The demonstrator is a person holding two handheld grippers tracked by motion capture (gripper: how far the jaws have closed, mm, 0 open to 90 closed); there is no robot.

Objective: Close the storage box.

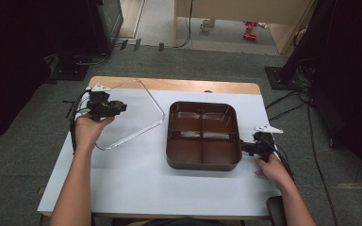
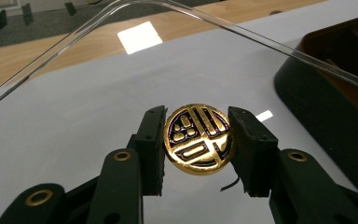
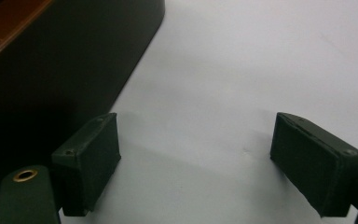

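Clear lid [image 1: 131,113] – thin, light, slippery, prob flexy; left gripper [image 2: 199,140] clamps its gold knob [image 2: 199,139]. Right gripper [image 3: 196,161] wide, empty.

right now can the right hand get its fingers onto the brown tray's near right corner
Probably yes. The right gripper is open with nothing between its fingers, and sits on the table right beside the brown tray, with nothing in between.

Clear glossy plastic lid [image 2: 261,42], shiny gold knob [image 2: 199,139], matt white tabletop [image 1: 136,174]
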